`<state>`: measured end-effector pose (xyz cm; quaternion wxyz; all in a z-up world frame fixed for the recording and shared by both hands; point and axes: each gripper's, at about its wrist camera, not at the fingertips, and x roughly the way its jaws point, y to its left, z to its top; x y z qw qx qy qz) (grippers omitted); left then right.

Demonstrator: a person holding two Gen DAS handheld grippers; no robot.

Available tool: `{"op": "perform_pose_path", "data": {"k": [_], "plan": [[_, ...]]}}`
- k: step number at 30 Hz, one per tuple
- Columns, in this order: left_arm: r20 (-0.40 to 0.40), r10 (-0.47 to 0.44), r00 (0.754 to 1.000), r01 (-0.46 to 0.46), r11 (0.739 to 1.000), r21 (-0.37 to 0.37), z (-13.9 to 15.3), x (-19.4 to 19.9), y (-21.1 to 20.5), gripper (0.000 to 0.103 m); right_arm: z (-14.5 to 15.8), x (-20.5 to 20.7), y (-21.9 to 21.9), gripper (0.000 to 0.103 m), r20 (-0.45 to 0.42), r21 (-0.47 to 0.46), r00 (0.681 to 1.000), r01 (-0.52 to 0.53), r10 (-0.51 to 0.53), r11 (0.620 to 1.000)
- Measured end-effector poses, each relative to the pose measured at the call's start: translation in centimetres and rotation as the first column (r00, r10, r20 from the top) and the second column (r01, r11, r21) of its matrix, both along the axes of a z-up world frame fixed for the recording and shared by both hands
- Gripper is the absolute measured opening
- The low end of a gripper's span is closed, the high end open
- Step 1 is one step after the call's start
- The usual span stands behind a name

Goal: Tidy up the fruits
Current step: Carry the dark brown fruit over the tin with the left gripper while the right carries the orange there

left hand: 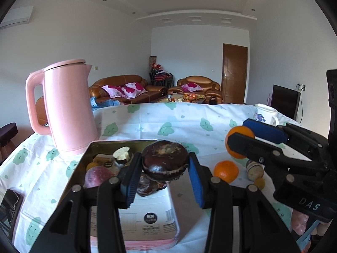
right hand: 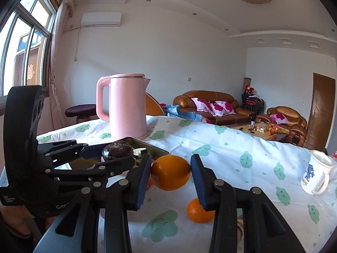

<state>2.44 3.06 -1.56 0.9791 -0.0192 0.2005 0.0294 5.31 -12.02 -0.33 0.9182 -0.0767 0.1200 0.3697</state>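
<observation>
My left gripper (left hand: 165,169) is shut on a dark brown mangosteen (left hand: 164,160) and holds it above the metal tray (left hand: 101,145); it also shows in the right wrist view (right hand: 117,151). The tray holds a purple fruit (left hand: 98,176), a small yellow fruit and a cut piece. My right gripper (right hand: 170,174) is shut on an orange (right hand: 171,172), held above the cloth; it shows at the right of the left wrist view (left hand: 240,144). A second orange (left hand: 225,171) lies on the cloth, also under my right gripper (right hand: 198,211).
A pink kettle (left hand: 67,107) stands behind the tray. A white mug (right hand: 316,174) stands at the right. A brown cut fruit (left hand: 254,169) and a small yellow fruit (left hand: 259,183) lie near the second orange. A pink box (left hand: 147,221) sits under the tray's near end.
</observation>
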Motion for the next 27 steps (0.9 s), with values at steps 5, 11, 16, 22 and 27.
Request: {"op": "perform_pose_path", "data": {"k": [5, 11, 16, 22, 27], "plan": [[-0.011, 0.023, 1.0, -0.023, 1.0, -0.003, 0.0, -0.3, 1.3, 0.045, 0.3, -0.1, 1.5, 0.041, 0.009, -0.015, 1.0, -0.024, 0.024, 1.0], [-0.022, 0.056, 0.998, -0.056, 0.998, -0.012, -0.1, -0.7, 3.1, 0.045, 0.4, -0.2, 2.9, 0.041, 0.007, -0.025, 0.999, -0.048, 0.048, 0.999], [-0.031, 0.086, 0.996, -0.086, 0.996, -0.016, -0.1, -1.0, 4.7, 0.045, 0.6, -0.2, 4.2, 0.041, 0.009, -0.03, 0.997, -0.07, 0.07, 0.997], [-0.046, 0.118, 0.992, -0.12, 0.993, -0.023, -0.3, -1.1, 6.4, 0.045, 0.8, -0.1, 5.5, 0.041, 0.009, -0.033, 0.995, -0.095, 0.095, 0.995], [-0.072, 0.14, 0.988, -0.142, 0.99, -0.021, -0.8, -1.0, 7.4, 0.045, 0.8, 0.0, 6.5, 0.041, -0.001, -0.036, 0.993, -0.116, 0.116, 0.993]]}}
